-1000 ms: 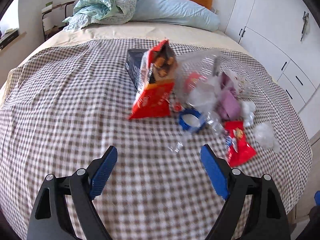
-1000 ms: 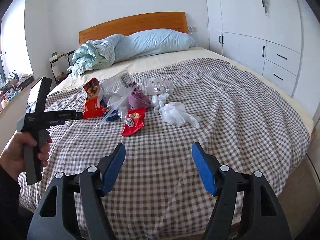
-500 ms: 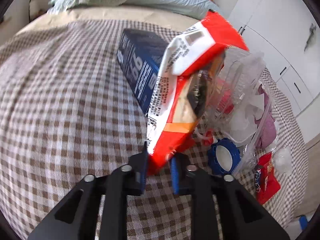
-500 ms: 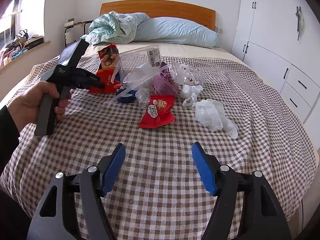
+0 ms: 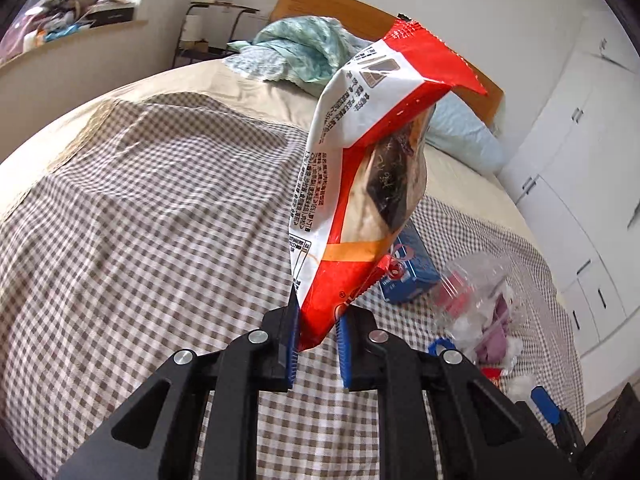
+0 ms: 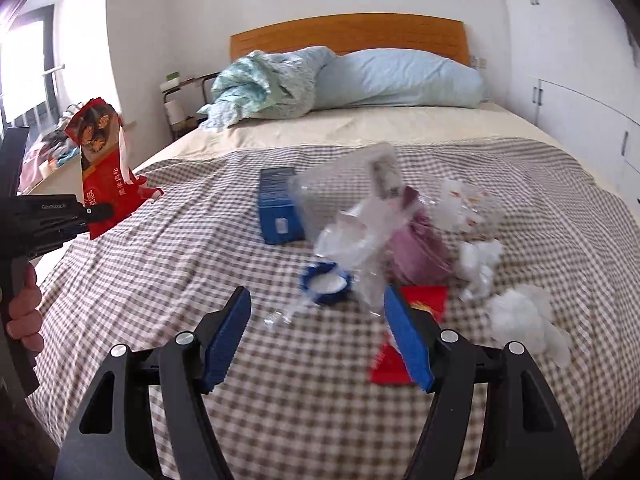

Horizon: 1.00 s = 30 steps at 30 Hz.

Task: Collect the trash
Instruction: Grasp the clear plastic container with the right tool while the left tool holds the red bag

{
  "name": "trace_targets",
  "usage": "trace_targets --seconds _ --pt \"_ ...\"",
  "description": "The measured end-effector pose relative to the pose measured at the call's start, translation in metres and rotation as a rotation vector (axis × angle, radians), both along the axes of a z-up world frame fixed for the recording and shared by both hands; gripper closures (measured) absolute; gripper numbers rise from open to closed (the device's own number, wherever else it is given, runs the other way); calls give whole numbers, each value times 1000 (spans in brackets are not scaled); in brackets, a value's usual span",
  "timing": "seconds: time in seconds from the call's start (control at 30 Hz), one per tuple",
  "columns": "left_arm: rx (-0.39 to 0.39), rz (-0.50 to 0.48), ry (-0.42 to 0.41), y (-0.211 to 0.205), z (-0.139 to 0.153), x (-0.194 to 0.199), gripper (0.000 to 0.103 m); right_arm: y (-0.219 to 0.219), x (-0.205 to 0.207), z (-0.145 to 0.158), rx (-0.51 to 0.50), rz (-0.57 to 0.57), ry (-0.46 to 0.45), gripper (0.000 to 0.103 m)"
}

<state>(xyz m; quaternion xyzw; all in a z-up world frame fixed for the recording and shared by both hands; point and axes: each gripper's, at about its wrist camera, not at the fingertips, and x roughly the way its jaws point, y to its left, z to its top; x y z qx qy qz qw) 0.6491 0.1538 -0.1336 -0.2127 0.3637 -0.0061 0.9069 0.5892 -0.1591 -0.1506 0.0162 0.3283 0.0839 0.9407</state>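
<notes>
My left gripper (image 5: pixel 316 320) is shut on the bottom corner of a red and white snack bag (image 5: pixel 360 160) and holds it upright, lifted off the checked bedspread (image 5: pixel 160 220). The right wrist view shows that bag (image 6: pixel 102 168) off to the left, gripped by the left gripper (image 6: pixel 100 211), with a person's hand on the handle. My right gripper (image 6: pixel 317 298) stands open above the bed with nothing between its fingers, just short of the trash pile: a blue lid (image 6: pixel 326 282), a clear plastic bag (image 6: pixel 352 216), a blue box (image 6: pixel 278 208), a small red packet (image 6: pixel 424 300) and white crumpled plastic (image 6: pixel 524 316).
A purple bundle (image 6: pixel 420 248) lies within the pile. A blue pillow (image 6: pixel 400 80) and a crumpled blanket (image 6: pixel 260 84) lie at the wooden headboard (image 6: pixel 348 32). White wardrobes (image 5: pixel 580 140) line the right side. A cluttered sill (image 5: pixel 72 16) and a rack (image 5: pixel 212 32) stand on the left.
My left gripper closed on the snack bag's lower corner and lifted it up and leftward off the pile. My right gripper stayed open and came closer to the trash.
</notes>
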Motion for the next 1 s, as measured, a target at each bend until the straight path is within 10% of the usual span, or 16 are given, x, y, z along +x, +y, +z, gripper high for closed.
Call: trace_targets --seconds 0.5,0.77,1.0 --pt "-110 -13 43 14 -15 16 90 40 169 -23 -94 -380 135 37" --pt "-120 -29 44 16 -20 18 90 3 138 -5 51 -300 115 73" --pt "-101 -72 35 0 -19 18 90 -35 96 74 202 -195 -9 77"
